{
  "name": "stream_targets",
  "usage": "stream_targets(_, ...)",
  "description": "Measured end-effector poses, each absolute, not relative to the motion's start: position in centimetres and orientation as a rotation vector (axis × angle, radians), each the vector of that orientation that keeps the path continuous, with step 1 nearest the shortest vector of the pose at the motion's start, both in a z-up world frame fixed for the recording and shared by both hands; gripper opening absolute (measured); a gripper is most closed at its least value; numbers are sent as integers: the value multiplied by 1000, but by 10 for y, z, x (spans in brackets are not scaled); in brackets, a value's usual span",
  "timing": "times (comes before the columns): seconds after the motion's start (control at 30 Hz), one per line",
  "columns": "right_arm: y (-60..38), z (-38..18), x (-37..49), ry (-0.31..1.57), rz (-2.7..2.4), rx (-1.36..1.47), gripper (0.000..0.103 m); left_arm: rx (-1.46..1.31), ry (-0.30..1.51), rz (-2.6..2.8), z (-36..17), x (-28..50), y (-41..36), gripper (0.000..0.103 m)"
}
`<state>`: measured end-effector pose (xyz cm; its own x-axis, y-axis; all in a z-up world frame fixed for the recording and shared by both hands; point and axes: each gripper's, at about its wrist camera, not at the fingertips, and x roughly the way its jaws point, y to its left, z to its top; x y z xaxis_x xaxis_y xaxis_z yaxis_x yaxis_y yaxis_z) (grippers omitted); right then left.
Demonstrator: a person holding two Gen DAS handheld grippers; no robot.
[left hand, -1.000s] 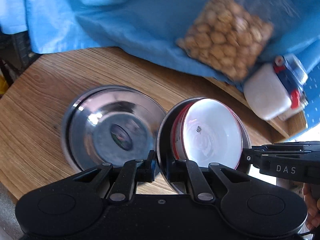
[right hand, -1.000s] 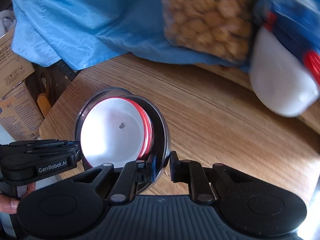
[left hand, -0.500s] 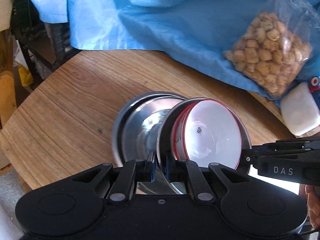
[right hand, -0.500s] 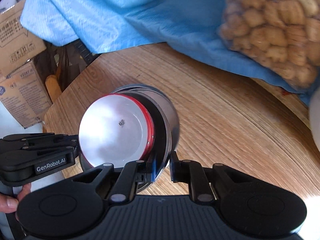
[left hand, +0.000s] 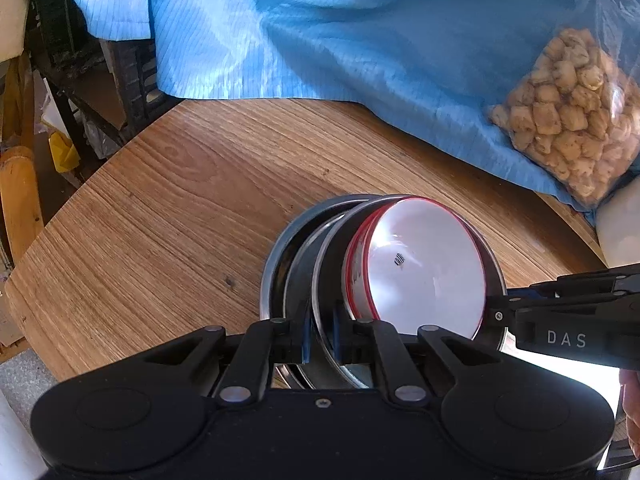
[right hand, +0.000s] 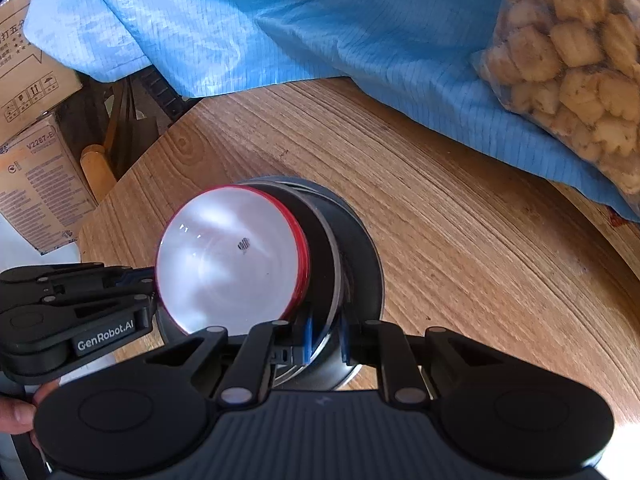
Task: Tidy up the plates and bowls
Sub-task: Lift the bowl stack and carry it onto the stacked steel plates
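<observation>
A white bowl with a red rim (left hand: 424, 272) sits inside a steel bowl (left hand: 324, 300). Both grippers hold that steel bowl by opposite rims. My left gripper (left hand: 320, 340) is shut on its near rim, and my right gripper (right hand: 325, 338) is shut on the other rim. The held stack now sits over and partly inside a second steel bowl (left hand: 280, 248) that rests on the wooden table (left hand: 168, 208). In the right wrist view the white bowl (right hand: 228, 260) is tilted within the held steel bowl (right hand: 324, 256), over the lower steel bowl (right hand: 368, 264).
A blue cloth (left hand: 340, 40) covers the back of the table. A clear bag of tan snacks (left hand: 568, 112) lies on it at the right. Cardboard boxes (right hand: 36, 168) stand off the table's left edge. A white container (left hand: 620, 224) is at the far right.
Both grippers carried the steel bowl with the white bowl leftward over the second steel bowl; the stack now overlaps and nests into it. Both grips stayed shut.
</observation>
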<state>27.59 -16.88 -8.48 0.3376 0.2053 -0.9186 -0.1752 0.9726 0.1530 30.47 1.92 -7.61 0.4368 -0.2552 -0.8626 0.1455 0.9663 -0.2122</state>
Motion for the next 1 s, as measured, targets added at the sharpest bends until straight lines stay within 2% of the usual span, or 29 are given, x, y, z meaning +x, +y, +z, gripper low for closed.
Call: stream_targets(1.0,-171,-93,281,1184,244,80,18,-89,1077,-221,-79,311,17,9)
